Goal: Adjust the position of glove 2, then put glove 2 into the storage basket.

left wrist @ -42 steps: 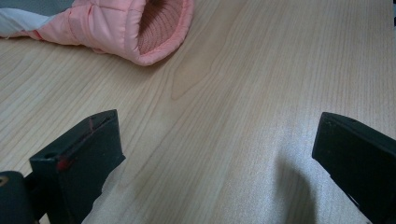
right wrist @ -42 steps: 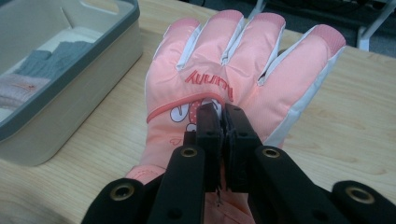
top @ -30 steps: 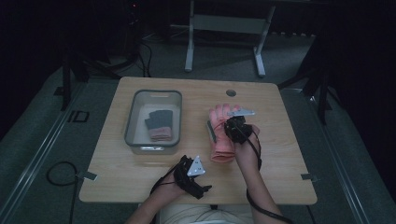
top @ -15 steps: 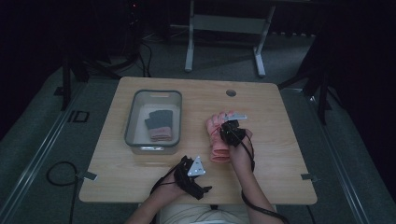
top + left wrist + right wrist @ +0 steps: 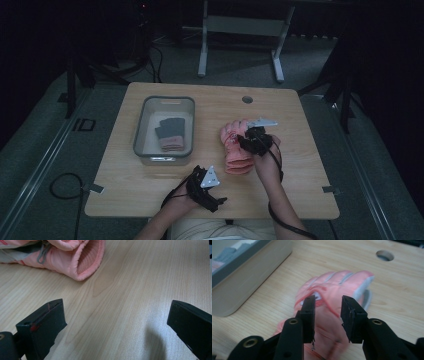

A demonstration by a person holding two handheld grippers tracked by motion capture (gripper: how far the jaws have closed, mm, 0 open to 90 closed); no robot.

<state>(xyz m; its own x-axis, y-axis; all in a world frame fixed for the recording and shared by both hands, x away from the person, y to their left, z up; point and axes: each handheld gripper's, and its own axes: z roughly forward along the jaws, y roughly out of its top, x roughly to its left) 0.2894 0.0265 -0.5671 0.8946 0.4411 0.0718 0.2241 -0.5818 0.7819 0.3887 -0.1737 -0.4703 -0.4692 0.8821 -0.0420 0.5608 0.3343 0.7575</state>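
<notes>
Gloves are being sorted into the grey bin (image 5: 141,131), where a dark grey and pink pair (image 5: 171,135) is already lying. One pink glove (image 5: 232,145) is still resting flat on the table (image 5: 150,192), just right of the bin. Right gripper (image 5: 328,301) is hovering over it, jaws having just opened partway and gripping nothing. Left gripper (image 5: 206,186) is waiting wide open and empty near the cuff. Binning the glove is apparently what is left.

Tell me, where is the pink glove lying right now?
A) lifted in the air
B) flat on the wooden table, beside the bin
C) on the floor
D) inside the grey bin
B: the pink glove lies flat on the wooden table, right of the grey bin, which holds a dark glove.
</notes>
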